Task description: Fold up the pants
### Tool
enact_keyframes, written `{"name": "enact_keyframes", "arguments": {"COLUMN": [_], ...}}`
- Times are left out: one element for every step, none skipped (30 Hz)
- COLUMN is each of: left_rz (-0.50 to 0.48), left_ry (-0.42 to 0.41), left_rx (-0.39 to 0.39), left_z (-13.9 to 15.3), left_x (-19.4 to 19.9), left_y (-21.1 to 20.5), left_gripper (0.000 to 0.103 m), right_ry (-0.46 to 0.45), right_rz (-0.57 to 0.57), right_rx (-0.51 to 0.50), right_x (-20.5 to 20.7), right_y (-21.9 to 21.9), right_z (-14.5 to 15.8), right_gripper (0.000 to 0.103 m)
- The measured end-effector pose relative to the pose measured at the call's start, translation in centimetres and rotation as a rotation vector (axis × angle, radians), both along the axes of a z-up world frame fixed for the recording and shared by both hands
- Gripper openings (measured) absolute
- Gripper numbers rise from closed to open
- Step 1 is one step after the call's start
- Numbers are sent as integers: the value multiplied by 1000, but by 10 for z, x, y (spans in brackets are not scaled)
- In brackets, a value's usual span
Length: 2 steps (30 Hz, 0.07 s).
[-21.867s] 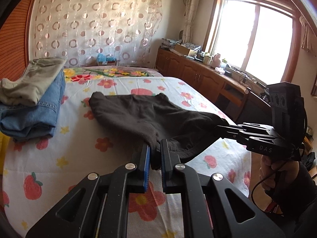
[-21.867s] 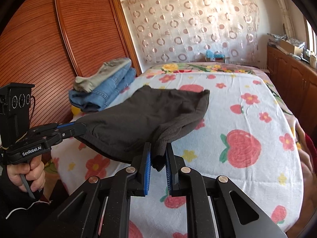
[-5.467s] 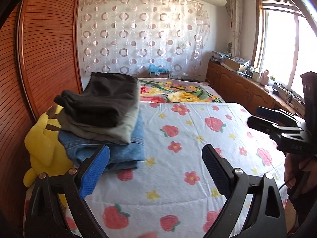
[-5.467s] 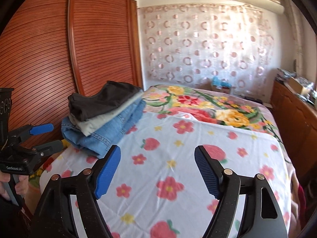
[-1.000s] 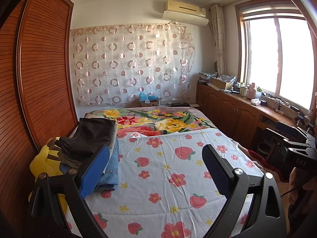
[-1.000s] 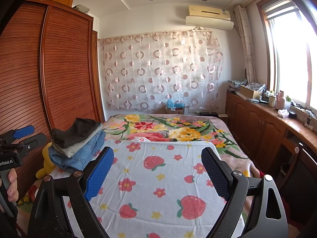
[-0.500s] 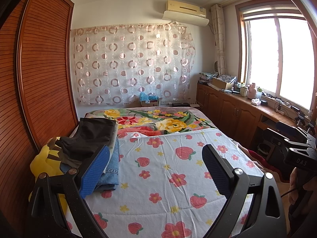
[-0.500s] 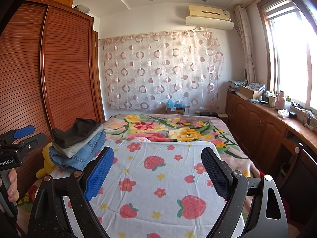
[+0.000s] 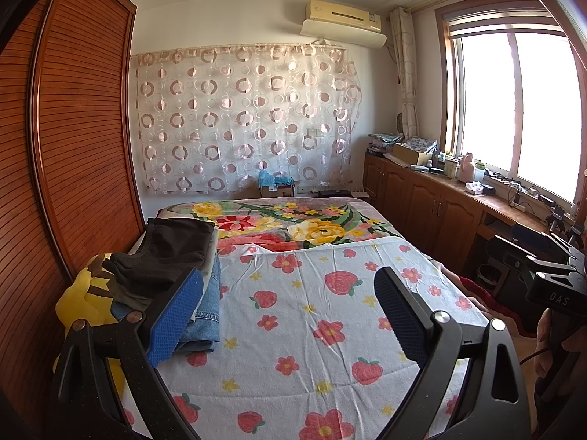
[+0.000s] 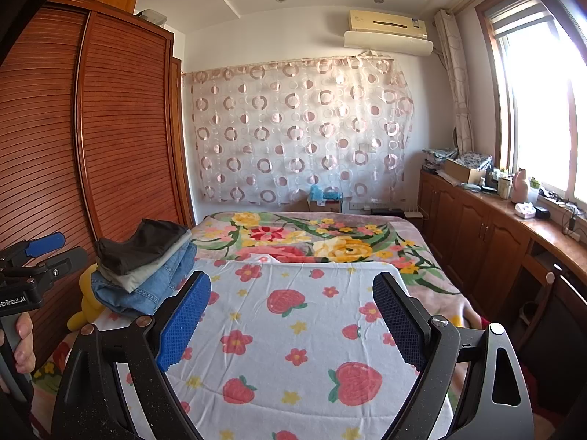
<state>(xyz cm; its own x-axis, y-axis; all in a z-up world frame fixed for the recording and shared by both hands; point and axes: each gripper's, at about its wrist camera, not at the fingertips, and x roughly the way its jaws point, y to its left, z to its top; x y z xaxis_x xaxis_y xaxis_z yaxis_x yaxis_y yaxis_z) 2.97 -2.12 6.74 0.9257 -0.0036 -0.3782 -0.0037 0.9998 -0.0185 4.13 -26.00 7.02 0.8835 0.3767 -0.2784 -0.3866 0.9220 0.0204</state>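
Holding nothing, the left tool (image 9: pixel 288 317) has its two blue pads spread wide apart, and the right tool (image 10: pixel 291 321) is spread wide and bare too. Both tools hang back at the near end of the bed (image 9: pixel 330 348), pointing over it toward the far wall. I think they are let go because the job looks done. The dark pants (image 9: pixel 172 253) lie folded flat on top of a pile, ahead and to the left of both tools. Under them sits a pale folded pair, then blue jeans (image 10: pixel 146 286) at the bottom. The pile probably sits at the side so the middle of the bed is free for folding. A yellow soft toy (image 9: pixel 79 304) peeks out beside the pile.

White cloth with strawberries and flowers covers the bed. A brown wardrobe (image 10: pixel 110 139) stands to the left. A circle curtain (image 9: pixel 242 121) hangs on the far wall, and a bright window (image 9: pixel 513 110) shines on the right
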Motion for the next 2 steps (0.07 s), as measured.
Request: {"name": "enact_keyframes", "arguments": {"left_rz": [0, 0], "left_ry": [0, -1], "left_rx": [1, 0], "left_z": [0, 0], "left_x": [0, 0], "left_y": [0, 0], "left_gripper": [95, 95], "right_ry": [1, 2], "right_rz": [0, 1], "right_rx": [0, 2], "right_x": [0, 0], "right_y": [0, -1], "right_z": [0, 0], "right_gripper": [91, 91]}}
